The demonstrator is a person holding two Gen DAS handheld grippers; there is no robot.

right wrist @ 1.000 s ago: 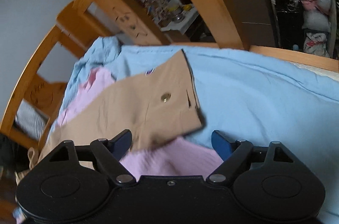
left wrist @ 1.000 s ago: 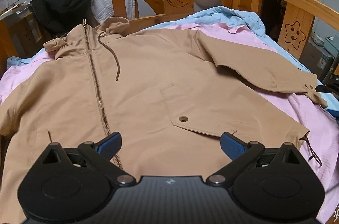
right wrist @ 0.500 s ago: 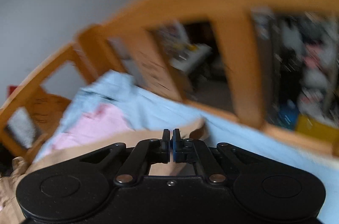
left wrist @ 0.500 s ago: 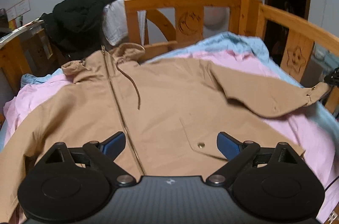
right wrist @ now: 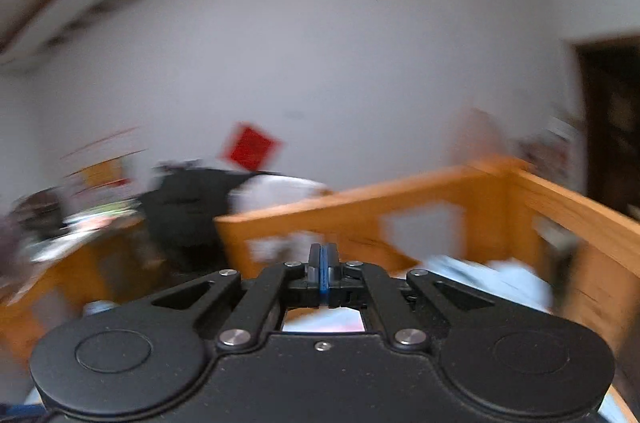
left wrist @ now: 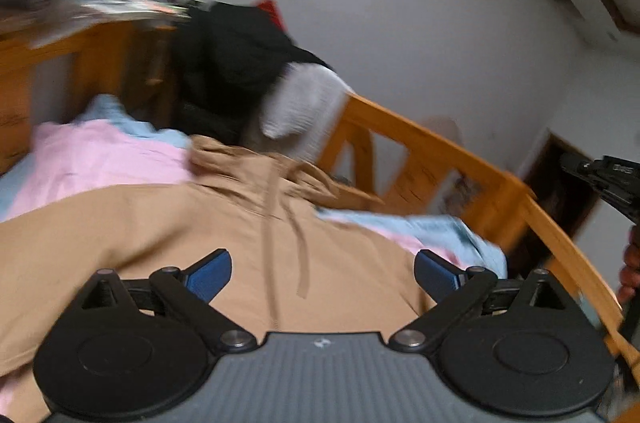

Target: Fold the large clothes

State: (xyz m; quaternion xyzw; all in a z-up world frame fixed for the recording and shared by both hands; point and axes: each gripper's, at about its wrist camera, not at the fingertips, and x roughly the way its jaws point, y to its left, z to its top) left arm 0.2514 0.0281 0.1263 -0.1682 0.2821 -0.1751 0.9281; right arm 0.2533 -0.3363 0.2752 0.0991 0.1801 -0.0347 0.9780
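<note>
Nearest, in the left wrist view: left tool (left wrist: 322, 273) spread wide, nothing between its blue pads, hovering just above the tan jacket (left wrist: 160, 223). In the right wrist view: right tool (right wrist: 323, 269) pressed fully together, pads meeting; whether a bit of cloth is pinched there, impossible to tell, since no tan fabric shows past the tips.

Beyond the left tool: jacket lying front up across the pink sheet (left wrist: 96, 155) on the bed, drawstrings (left wrist: 302, 255) trailing down from the hood (left wrist: 256, 159), body seemingly open and flat. Pale blue bedding (left wrist: 448, 227) bunched toward the wooden rail (left wrist: 460, 159).

Farther back: dark garment (left wrist: 232, 63) and a white cloth (left wrist: 304, 103) draped over the headboard, then bare wall. Heavy motion blur throughout.

Judged progress: early. No finished fold visible on the body; sleeves, sides and the final halving apparently all left to do.
</note>
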